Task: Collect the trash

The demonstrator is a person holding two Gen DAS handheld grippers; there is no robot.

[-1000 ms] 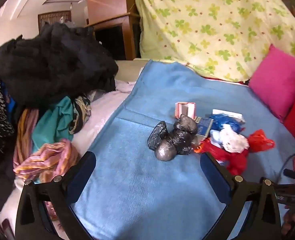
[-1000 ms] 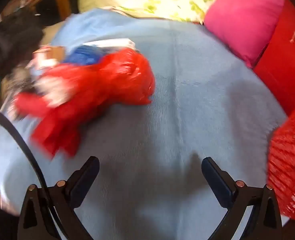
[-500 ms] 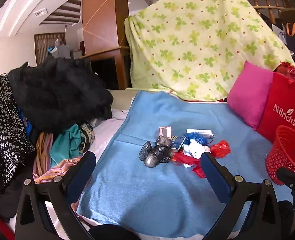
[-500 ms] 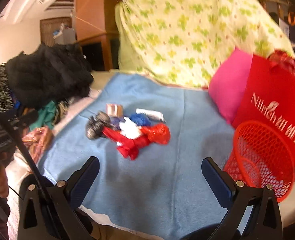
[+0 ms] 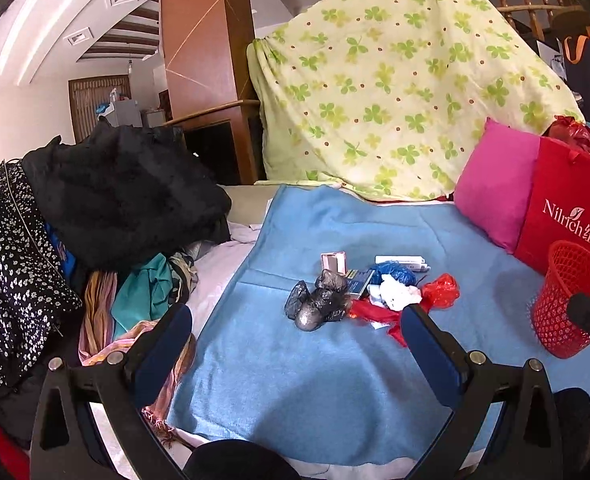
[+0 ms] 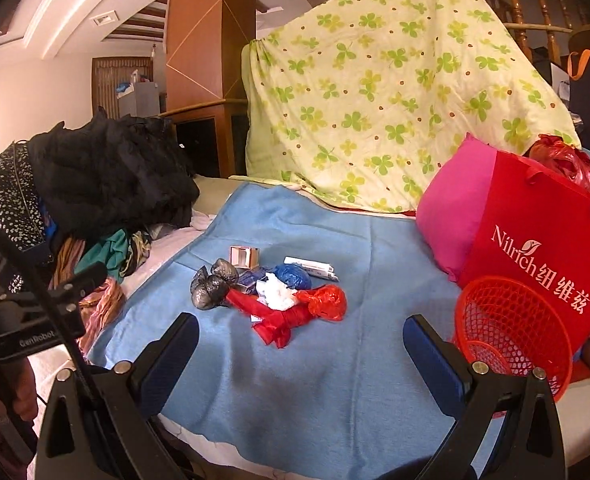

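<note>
A heap of trash lies mid-way on the blue blanket (image 5: 279, 380): grey-black plastic bags (image 5: 319, 304) (image 6: 209, 286), a small pink box (image 5: 333, 261) (image 6: 244, 256), a blue bag (image 5: 395, 273) (image 6: 293, 276), a white crumpled tissue (image 5: 395, 294) (image 6: 275, 292), red bags (image 5: 439, 294) (image 6: 323, 302) and a white tube (image 5: 401, 262) (image 6: 311, 266). A red mesh basket (image 5: 567, 300) (image 6: 511, 332) stands at the right. My left gripper (image 5: 295, 336) and right gripper (image 6: 297, 344) are both open, empty, held back from the heap.
A pile of dark and coloured clothes (image 5: 107, 208) (image 6: 107, 184) fills the left. A pink pillow (image 5: 495, 188) (image 6: 451, 212), a red printed bag (image 5: 567, 212) (image 6: 543, 248) and a clover-print sheet (image 5: 395, 100) border the back and right.
Both grippers have pulled back and up from close over the trash, so the whole blanket and basket come into view. Nothing was picked up.
</note>
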